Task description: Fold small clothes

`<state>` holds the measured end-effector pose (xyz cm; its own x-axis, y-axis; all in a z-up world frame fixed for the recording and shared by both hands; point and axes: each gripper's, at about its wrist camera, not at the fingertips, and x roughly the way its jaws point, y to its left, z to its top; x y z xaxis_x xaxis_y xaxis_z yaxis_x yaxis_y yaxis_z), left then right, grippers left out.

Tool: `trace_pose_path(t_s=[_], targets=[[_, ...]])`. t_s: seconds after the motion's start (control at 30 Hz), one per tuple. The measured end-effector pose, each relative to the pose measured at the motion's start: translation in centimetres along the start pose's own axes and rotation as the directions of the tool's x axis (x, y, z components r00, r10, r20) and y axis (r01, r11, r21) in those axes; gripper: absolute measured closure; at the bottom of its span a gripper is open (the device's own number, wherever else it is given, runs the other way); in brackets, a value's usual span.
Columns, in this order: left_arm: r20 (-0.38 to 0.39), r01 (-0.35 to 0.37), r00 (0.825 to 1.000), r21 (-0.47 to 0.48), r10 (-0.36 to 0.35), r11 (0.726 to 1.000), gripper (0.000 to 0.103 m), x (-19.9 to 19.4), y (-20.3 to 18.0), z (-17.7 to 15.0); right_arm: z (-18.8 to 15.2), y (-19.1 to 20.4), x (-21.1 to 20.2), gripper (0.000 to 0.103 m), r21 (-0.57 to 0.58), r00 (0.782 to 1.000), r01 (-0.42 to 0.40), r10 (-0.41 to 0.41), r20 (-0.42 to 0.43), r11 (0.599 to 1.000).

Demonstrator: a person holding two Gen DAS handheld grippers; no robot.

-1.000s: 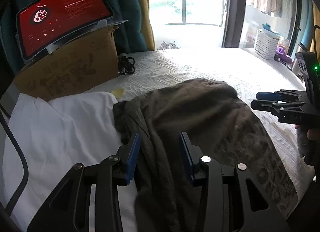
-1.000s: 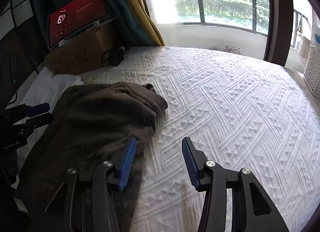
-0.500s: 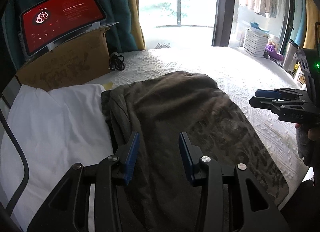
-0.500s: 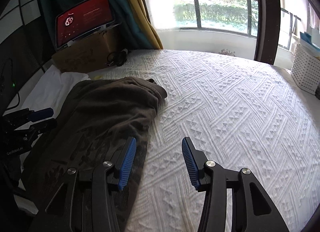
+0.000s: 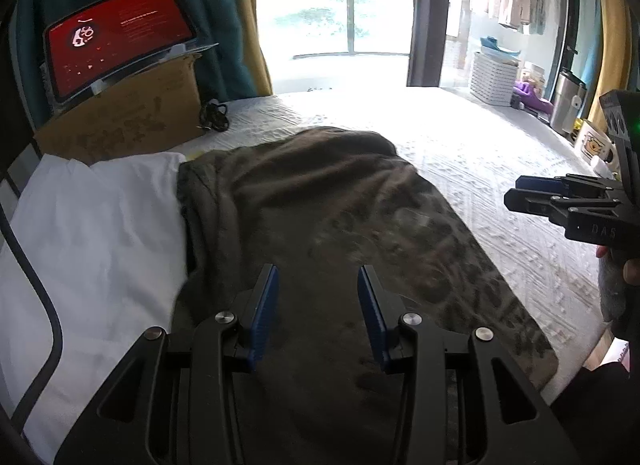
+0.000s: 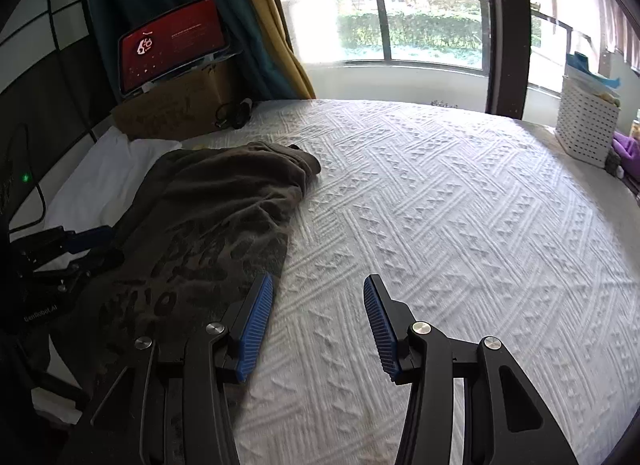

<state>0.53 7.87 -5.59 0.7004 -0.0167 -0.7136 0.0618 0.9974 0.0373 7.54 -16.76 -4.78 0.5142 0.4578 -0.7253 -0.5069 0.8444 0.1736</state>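
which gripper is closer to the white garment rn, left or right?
Left. The left gripper hovers over the brown shirt just beside the white garment. The right gripper is past the shirt's opposite edge, above the bare bedspread.

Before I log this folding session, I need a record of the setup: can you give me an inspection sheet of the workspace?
Surface: white textured bedspread, mostly bare on the right.
Job's things: dark olive printed garment spread out, far end bunched; white garment lying flat to its left, edges meeting.
Clutter: cardboard box with a red-screened tablet propped on it.
Grippers: left gripper open above the olive garment, holding nothing; right gripper open at the garment's right edge, holding nothing.
Cables: black coiled cable beside the box; dark cable across the white garment.
Surroundings: window with railing, teal and yellow curtains, white basket beside the bed.
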Motion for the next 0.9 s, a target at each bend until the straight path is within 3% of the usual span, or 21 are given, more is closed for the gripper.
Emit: trace_pose_path(t_s=[0.07, 0.17, 0.5, 0.9], targets=[[0.002, 0.008, 1.000, 0.001, -0.008, 1.000, 0.061, -0.2, -0.6, -0.3, -0.5, -0.2, -0.7, 0.053, 0.007, 1.000, 0.005, -0.006, 0.009, 1.000], [0.003, 0.023, 1.000, -0.001, -0.023, 1.000, 0.050, -0.3, -1.5, -0.7, -1.2, -0.5, -1.5, 0.053, 0.011, 1.000, 0.014, -0.014, 0.012, 1.000], [0.024, 0.060, 0.998, 0.052, -0.061, 0.997, 0.050, -1.4, -5.4, -1.1, -3.4, -2.4, -4.9, 0.053, 0.045, 0.998, 0.053, -0.055, 0.041, 0.998], [0.182, 0.100, 0.977, 0.071, -0.112, 0.992, 0.048, -5.4, -9.0, 1.3, -4.8, -4.3, -11.3, 0.053, 0.054, 0.983, 0.137, -0.143, 0.119, 0.989]])
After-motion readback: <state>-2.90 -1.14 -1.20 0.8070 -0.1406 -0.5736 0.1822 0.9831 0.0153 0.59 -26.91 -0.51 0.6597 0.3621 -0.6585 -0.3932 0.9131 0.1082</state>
